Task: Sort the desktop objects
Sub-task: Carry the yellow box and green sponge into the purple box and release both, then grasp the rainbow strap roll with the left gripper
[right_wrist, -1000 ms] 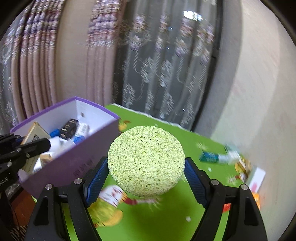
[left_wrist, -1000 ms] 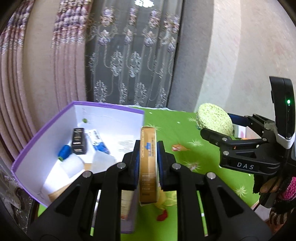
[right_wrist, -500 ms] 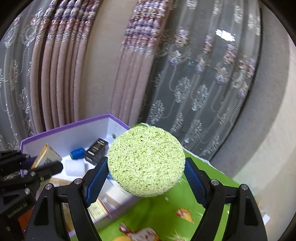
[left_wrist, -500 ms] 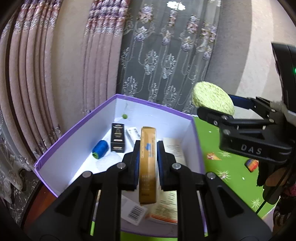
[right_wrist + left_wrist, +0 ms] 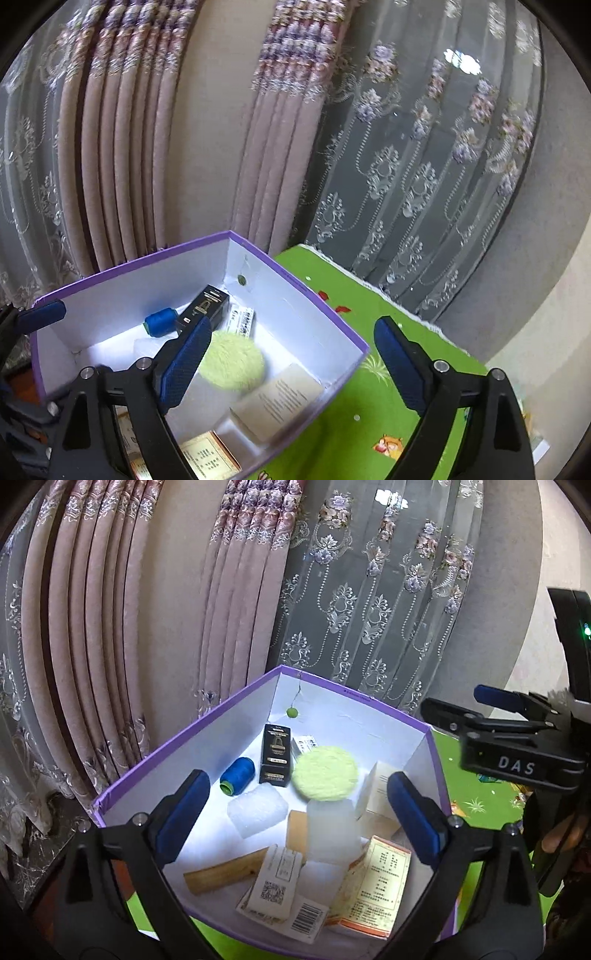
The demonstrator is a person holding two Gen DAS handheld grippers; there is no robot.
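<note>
A purple box [image 5: 351, 695] with white inner walls holds several small items. My left gripper [image 5: 297, 812] hovers over it, jaws opening, nothing between the fingers. A tan carton edge [image 5: 297, 830] lies among the items below; I cannot tell whether it is the gold carton. The round green sponge [image 5: 327, 773] shows blurred inside the box, free of both grippers. My right gripper [image 5: 291, 356] hangs over the box's right wall [image 5: 314, 299], jaws opening; the sponge [image 5: 231, 363] is low beside its left finger, untouched. The right gripper [image 5: 450, 701] reaches in from the right.
In the box lie a blue thread spool [image 5: 238, 775], a black carton [image 5: 277, 755], white blocks [image 5: 258, 810], a wooden block [image 5: 221, 875] and printed cartons [image 5: 373, 886]. A green printed cloth [image 5: 369, 406] covers the table right of the box. Curtains hang close behind.
Both grippers moved left over the purple box and their jaws spread. The gold carton left the left gripper's fingers. The green sponge left the right gripper's fingers and dropped into the box.
</note>
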